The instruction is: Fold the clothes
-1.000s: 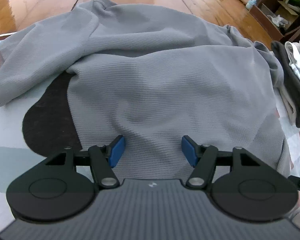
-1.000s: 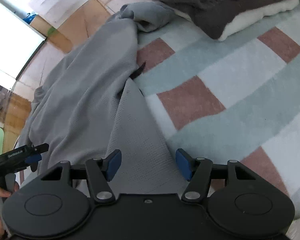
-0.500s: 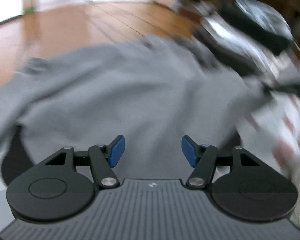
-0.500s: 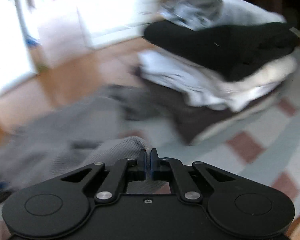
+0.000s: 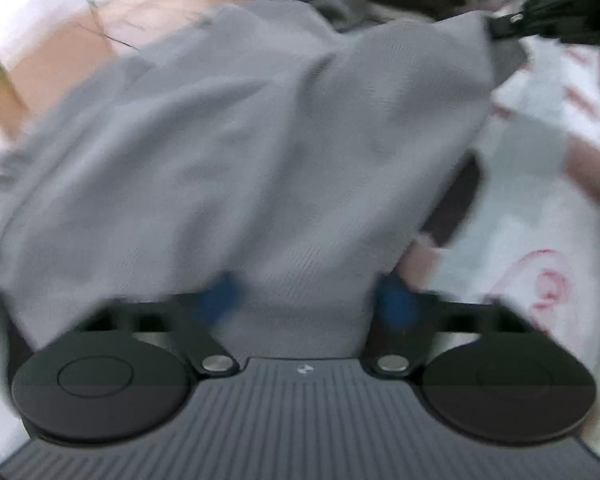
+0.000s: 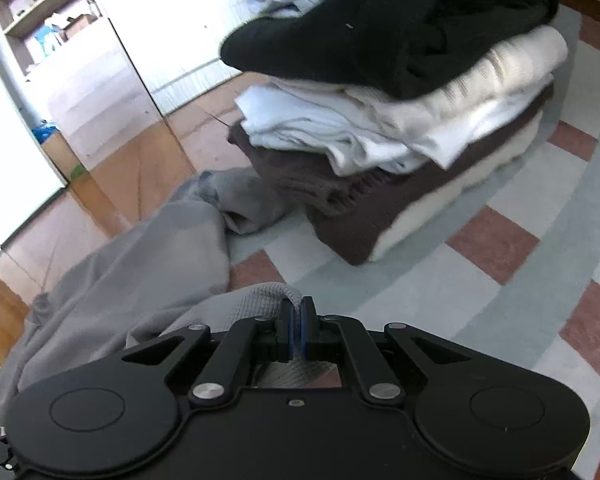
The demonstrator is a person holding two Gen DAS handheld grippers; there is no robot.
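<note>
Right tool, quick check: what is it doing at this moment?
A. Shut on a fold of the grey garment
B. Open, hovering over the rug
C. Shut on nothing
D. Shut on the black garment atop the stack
A: the right tool has its blue pads pressed together with a ridge of the grey garment pinched between them, clear of the stack.

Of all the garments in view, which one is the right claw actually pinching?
The grey waffle-knit top, spread loose on the rug: the right claw is shut on a fold of it. The black, cream, white and brown garments lie stacked apart, untouched.
</note>
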